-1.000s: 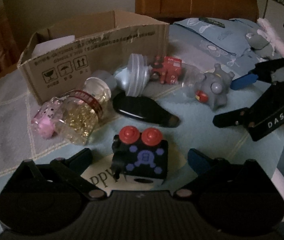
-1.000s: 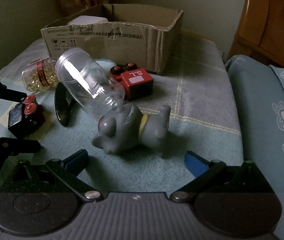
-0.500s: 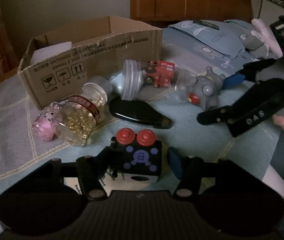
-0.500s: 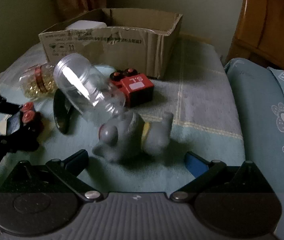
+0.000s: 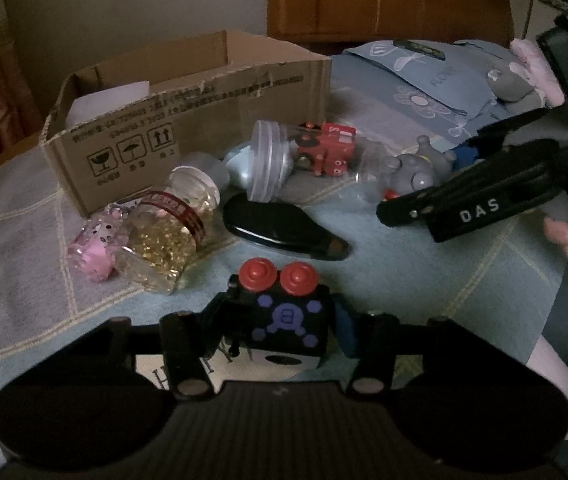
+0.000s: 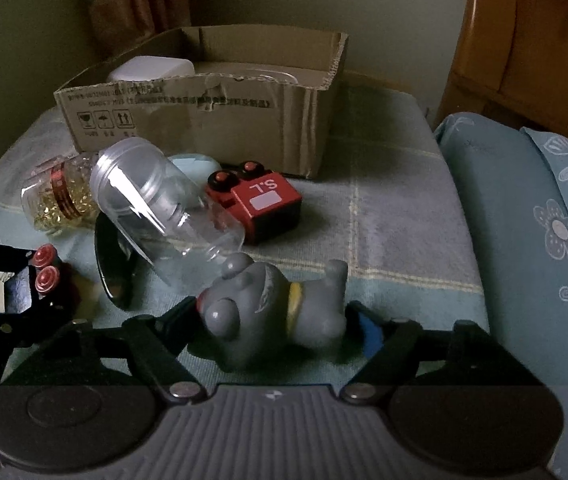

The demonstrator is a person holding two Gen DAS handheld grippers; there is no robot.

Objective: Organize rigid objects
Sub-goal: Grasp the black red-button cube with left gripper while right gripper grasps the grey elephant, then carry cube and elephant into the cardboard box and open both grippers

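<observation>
Left wrist view: the left gripper (image 5: pixel 285 320) has its two fingers pinched in against the sides of a black toy cube (image 5: pixel 287 322) with two red knobs on top and purple markings on its face, sitting on the blue checked bedspread (image 5: pixel 24 248) over a pale printed patch. Just beyond lie a glossy black oblong piece (image 5: pixel 280 226), a jar of gold beads (image 5: pixel 168 236) on its side, and a small pink-and-clear trinket (image 5: pixel 98 248) touching it. Further back, a clear plastic jar (image 5: pixel 272 166) lies on its side in front of a red toy block (image 5: pixel 325 152), with the open cardboard box (image 5: pixel 188 128) behind. The right gripper (image 5: pixel 427 176) reaches in from the right around a grey toy figure (image 5: pixel 413 172).

Right wrist view: the right gripper (image 6: pixel 280 320) is narrowed onto the grey toy figure (image 6: pixel 272 312), fingers touching both its flanks. The clear plastic jar (image 6: pixel 164 208) leans just behind it, the red toy block (image 6: pixel 264 208) beside that, and the cardboard box (image 6: pixel 204 116) beyond holds a white object (image 6: pixel 150 70). The left gripper (image 6: pixel 24 280) holds the black toy cube (image 6: pixel 40 288) at far left.
</observation>
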